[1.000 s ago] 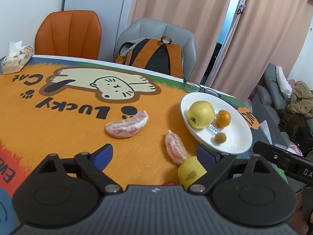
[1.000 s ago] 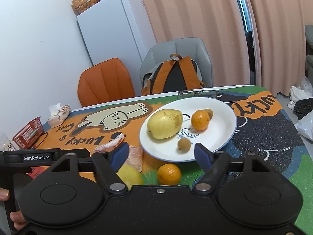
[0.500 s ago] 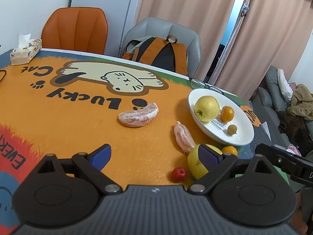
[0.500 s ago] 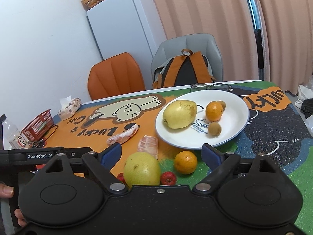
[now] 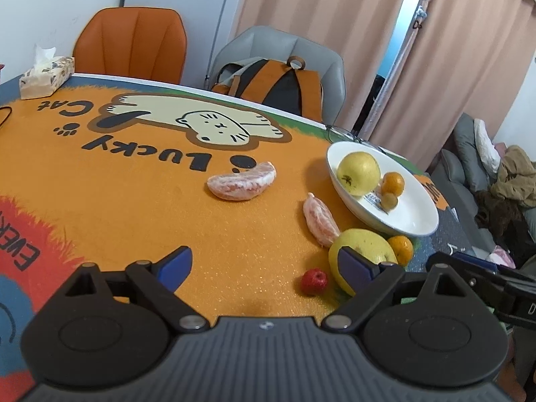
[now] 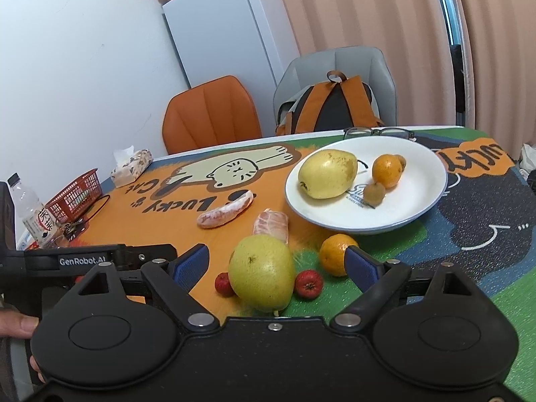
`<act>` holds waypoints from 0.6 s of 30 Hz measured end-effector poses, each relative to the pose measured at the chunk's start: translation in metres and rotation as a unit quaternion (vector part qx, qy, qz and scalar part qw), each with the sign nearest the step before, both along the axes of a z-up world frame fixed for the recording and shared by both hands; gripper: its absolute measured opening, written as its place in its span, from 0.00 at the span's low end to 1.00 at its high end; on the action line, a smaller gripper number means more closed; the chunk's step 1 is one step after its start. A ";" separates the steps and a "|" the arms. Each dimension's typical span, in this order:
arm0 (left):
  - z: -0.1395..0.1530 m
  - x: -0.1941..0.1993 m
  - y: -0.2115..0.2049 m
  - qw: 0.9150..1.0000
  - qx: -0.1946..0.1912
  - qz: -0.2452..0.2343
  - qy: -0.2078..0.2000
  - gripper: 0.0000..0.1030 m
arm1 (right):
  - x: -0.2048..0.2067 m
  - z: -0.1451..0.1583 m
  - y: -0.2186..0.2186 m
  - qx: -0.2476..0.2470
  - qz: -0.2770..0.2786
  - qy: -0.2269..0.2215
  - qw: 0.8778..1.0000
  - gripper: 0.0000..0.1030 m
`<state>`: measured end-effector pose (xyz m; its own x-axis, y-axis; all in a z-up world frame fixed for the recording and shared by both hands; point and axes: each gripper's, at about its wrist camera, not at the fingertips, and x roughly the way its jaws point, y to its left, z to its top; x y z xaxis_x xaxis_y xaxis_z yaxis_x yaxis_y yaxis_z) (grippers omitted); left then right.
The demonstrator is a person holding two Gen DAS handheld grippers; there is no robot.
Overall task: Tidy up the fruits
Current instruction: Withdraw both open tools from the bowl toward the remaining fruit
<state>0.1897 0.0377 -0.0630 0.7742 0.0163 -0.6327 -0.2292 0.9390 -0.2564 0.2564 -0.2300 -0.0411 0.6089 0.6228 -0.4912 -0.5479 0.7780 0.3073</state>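
A white plate (image 6: 418, 181) holds a yellow pear (image 6: 326, 174), an orange mandarin (image 6: 387, 169) and small brown fruits (image 6: 374, 192). On the mat in front of it lie a big yellow-green pomelo (image 6: 263, 273), a mandarin (image 6: 333, 256), two small red fruits (image 6: 308, 284), and two peeled pomelo segments (image 6: 225, 214) (image 6: 272, 224). My right gripper (image 6: 276, 264) is open above the pomelo, holding nothing. My left gripper (image 5: 264, 264) is open and empty over the orange mat; the pomelo (image 5: 360, 251) is beside its right finger. The plate (image 5: 415, 216) lies at the right in the left wrist view.
A tissue box (image 5: 47, 77), a red basket (image 6: 73, 197) and a water bottle (image 6: 31, 214) stand at the table's left end. Glasses (image 6: 378, 131) lie behind the plate. An orange chair (image 6: 211, 114) and a grey chair with a backpack (image 6: 335, 104) stand behind the table.
Both grippers have pulled back and up from the fruits, so more of the table shows. The pomelo and red fruits came into full view. Both stay open.
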 end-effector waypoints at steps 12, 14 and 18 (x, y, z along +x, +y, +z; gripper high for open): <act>-0.024 0.014 -0.014 1.000 -0.007 -0.016 0.019 0.70 | 0.001 -0.008 0.010 -0.007 0.015 0.009 1.000 0.73; -0.026 0.016 -0.015 1.000 -0.010 -0.019 0.021 0.65 | 0.002 -0.009 0.011 -0.008 0.016 0.011 1.000 0.70; -0.030 0.021 -0.020 0.999 -0.012 -0.028 0.023 0.61 | 0.004 -0.012 0.008 -0.008 0.012 0.016 1.000 0.67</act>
